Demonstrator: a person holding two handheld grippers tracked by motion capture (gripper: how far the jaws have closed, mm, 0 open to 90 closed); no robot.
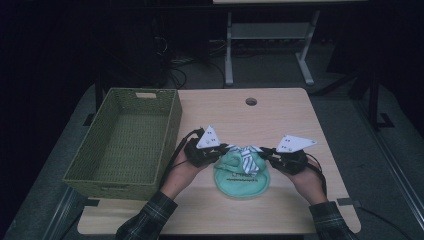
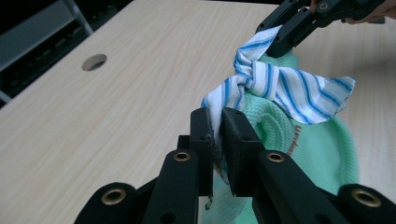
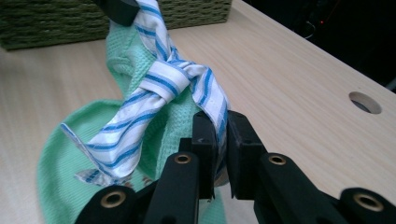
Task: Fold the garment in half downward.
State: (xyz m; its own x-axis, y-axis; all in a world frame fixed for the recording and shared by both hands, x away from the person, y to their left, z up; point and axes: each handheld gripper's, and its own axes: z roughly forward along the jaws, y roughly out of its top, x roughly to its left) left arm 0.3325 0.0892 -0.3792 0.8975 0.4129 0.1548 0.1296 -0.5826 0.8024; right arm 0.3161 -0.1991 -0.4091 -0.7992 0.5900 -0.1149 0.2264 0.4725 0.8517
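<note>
One green woven basket sits at the bench's left edge, just beside the left tongs; one round hole lies farther back; one mint green cloth rests between both hands; one knotted striped cloth spans it, left tongs clamped on one end, right tongs on the other.

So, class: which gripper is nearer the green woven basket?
Left. The left gripper grips the striped cloth just beside the green woven basket; the right gripper grips the cloth's far end, farther away.
</note>
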